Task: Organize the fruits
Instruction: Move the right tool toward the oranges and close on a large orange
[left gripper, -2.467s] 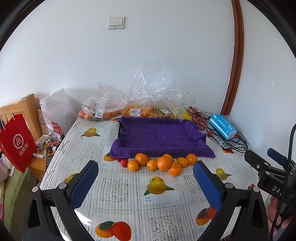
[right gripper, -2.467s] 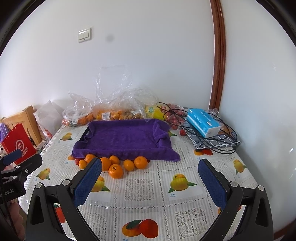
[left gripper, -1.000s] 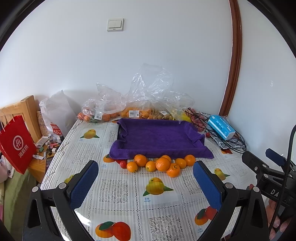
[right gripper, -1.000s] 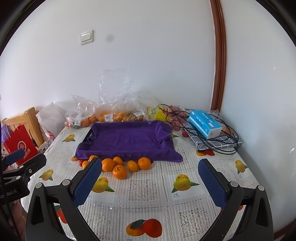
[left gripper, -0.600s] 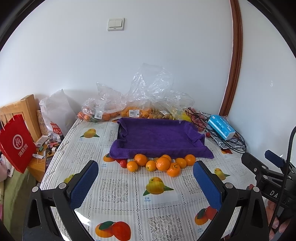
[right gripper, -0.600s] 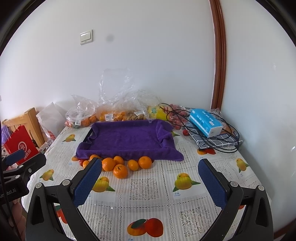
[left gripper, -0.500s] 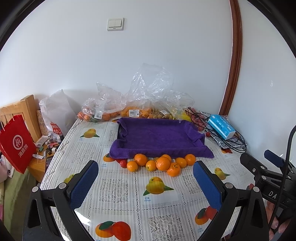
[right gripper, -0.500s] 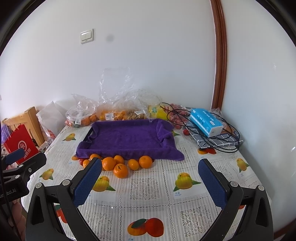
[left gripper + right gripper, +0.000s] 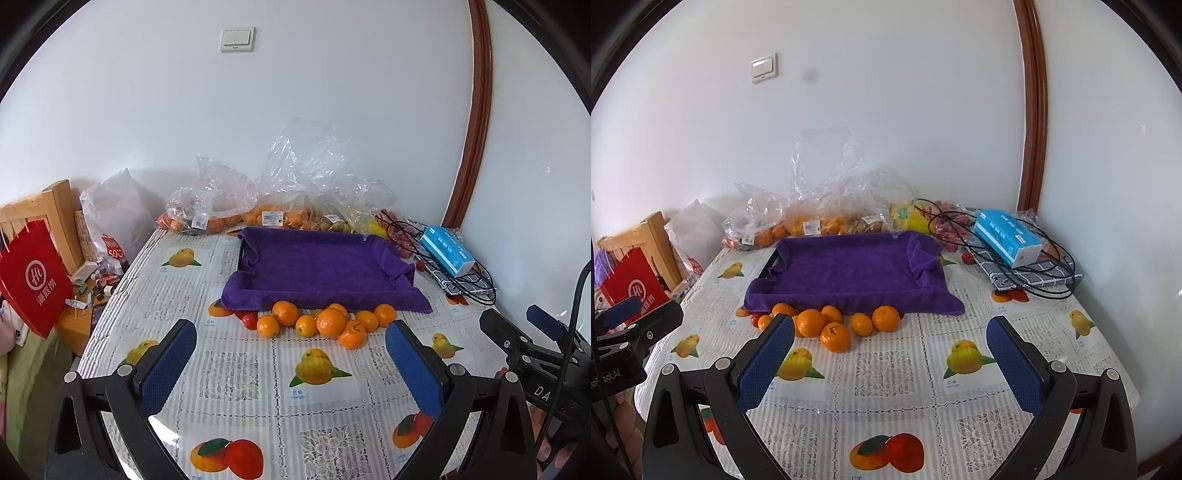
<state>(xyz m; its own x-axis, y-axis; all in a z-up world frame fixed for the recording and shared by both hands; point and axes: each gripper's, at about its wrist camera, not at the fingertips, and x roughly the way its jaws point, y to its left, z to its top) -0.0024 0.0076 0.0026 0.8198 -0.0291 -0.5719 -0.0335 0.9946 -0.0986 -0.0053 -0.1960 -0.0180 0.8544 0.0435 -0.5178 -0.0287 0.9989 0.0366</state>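
- Left gripper (image 9: pixel 290 356): spread wide, empty, hovering short of the fruit.
- Oranges (image 9: pixel 330 322): clustered along the near edge of the purple towel-lined tray (image 9: pixel 325 267); likely light, firm, prone to rolling; best pinched across the middle.
- Right gripper (image 9: pixel 890 352): likewise agape, holding nothing.

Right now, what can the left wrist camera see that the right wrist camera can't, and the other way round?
Only the left wrist view shows the cluttered low wooden stand beside the table. It also catches the right gripper at its right edge.

Only the right wrist view shows the table's far right corner with a printed pear, and the left gripper at its left edge.

Both show the loose oranges in front of the purple towel, the blue tissue box, the fruit bags and the red paper bag.
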